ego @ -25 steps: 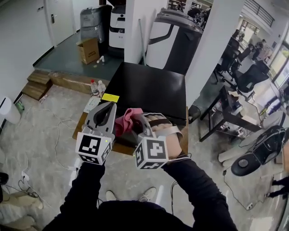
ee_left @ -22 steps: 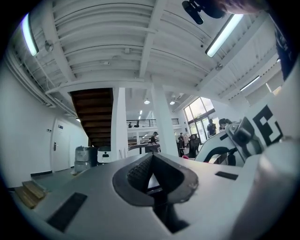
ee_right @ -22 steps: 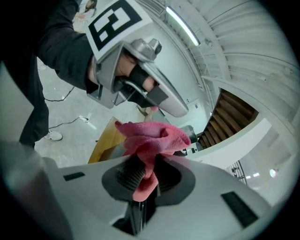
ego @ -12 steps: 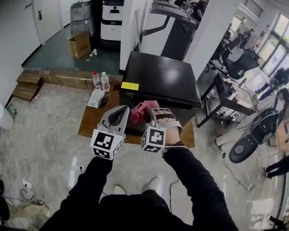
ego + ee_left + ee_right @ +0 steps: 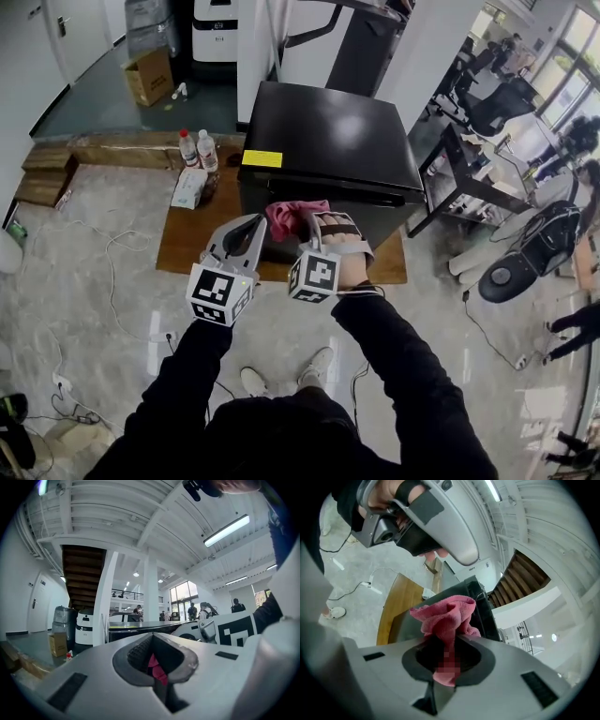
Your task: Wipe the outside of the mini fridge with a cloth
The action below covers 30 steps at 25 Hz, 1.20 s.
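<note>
The black mini fridge (image 5: 328, 131) stands on a low wooden platform (image 5: 187, 239), with a yellow label (image 5: 262, 158) at its top front corner. My right gripper (image 5: 315, 225) is shut on a bunched pink cloth (image 5: 294, 216), (image 5: 446, 613), held just before the fridge's upper front edge. My left gripper (image 5: 257, 226) hovers close beside it on the left, jaws shut. In the left gripper view a sliver of pink (image 5: 157, 667) shows in the opening behind its tips (image 5: 152, 641). I cannot tell whether it grips that.
Two plastic bottles (image 5: 188, 145) and a white packet (image 5: 190, 187) sit on the platform left of the fridge. A cardboard box (image 5: 150, 75) lies farther back. Cables (image 5: 112, 272) trail over the floor at left. A dark desk (image 5: 469, 159) and chairs stand to the right.
Both grippers, still side by side with the cloth, have come closer to the fridge's front top edge. The head view has shifted, so more of the fridge top shows.
</note>
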Tool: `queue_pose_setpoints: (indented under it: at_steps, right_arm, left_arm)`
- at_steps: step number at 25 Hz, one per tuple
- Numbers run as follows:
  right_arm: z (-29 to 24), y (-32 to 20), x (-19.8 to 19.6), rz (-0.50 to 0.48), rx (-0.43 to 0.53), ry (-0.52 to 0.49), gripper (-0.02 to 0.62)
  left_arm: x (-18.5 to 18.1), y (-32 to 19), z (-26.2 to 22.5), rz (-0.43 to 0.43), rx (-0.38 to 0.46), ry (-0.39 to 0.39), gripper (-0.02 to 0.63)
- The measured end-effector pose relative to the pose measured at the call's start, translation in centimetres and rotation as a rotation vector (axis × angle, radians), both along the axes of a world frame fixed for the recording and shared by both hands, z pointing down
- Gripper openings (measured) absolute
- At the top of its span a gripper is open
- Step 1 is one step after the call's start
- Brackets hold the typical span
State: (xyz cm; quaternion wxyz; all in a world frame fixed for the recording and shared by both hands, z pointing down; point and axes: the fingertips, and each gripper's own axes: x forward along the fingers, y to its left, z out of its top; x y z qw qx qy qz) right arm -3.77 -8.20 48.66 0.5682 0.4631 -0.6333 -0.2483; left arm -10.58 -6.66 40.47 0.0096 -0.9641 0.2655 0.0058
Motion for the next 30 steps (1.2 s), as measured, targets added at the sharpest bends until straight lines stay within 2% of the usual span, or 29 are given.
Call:
queue_pose_setpoints:
  at_steps: [3,8,17,27,30]
  right_arm:
    - [1.2,-1.0,0.0,-0.021,0.002,-0.013,0.060]
    - [5.2,-0.6,-0.4,-0.037,-0.078,-0.053,0.058]
    - [12.7,-1.2,-0.8,-0.014,-0.193,-0.099,0.058]
    - [21.6,-1.4,-0.8,0.011,-0.317,-0.088,0.057]
    - [24.5,-1.2,-1.1,0.030,-0.381,-0.107,0.057]
  left_arm:
    - [0.1,-0.9,1.1,-0.009,-0.003,-0.003,0.006]
    - [0.8,-1.0,4.5,-0.007,-0.054,-0.015,0.006]
    - [1.8,-1.7,10.4,-0.007,-0.089,-0.058,0.006]
    - [1.9,-2.5,17.1,-0.011,-0.133,-0.119,0.006]
    - [2.0,-2.5,18.3,-0.019,-0.147,-0.119,0.006]
